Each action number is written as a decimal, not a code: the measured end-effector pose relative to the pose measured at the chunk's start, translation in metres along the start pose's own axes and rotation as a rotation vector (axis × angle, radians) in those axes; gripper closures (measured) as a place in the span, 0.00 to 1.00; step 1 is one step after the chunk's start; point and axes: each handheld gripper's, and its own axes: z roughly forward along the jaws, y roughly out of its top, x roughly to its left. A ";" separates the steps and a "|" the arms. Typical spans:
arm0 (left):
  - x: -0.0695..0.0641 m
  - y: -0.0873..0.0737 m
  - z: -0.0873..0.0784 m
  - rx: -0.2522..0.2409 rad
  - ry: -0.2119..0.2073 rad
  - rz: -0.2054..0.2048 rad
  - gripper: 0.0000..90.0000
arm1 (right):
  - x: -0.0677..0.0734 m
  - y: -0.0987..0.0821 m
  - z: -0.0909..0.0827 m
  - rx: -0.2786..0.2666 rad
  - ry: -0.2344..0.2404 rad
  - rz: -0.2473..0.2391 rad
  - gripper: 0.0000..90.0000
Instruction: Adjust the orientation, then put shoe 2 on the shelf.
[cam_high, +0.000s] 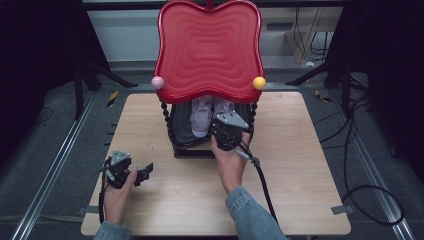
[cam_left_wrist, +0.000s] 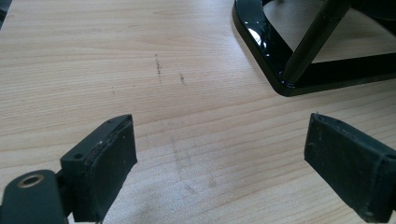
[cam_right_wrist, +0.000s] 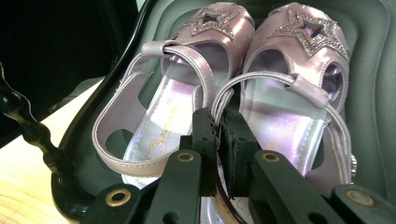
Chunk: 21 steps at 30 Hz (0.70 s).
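The right gripper pinches the heel straps of two pink sandals on the rack's black lower shelf. The red tray overhangs them (from above). The left gripper rests open on the table.

Two shiny lilac sandals with glittery star cutouts on the toes sit side by side in a dark glossy plastic tray. The right gripper at 6 o'clock pinches their inner edges together, jaws nearly touching.
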 end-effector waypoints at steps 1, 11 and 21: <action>0.000 0.000 0.000 0.000 -0.001 -0.001 0.09 | 0.000 0.000 0.000 0.001 0.001 0.000 0.93; 0.000 0.000 0.000 0.000 0.002 0.001 0.09 | -0.005 -0.003 -0.017 -0.004 0.015 0.001 0.59; 0.000 -0.001 0.000 0.001 0.004 0.003 0.09 | -0.010 -0.005 -0.044 -0.007 0.050 0.000 0.23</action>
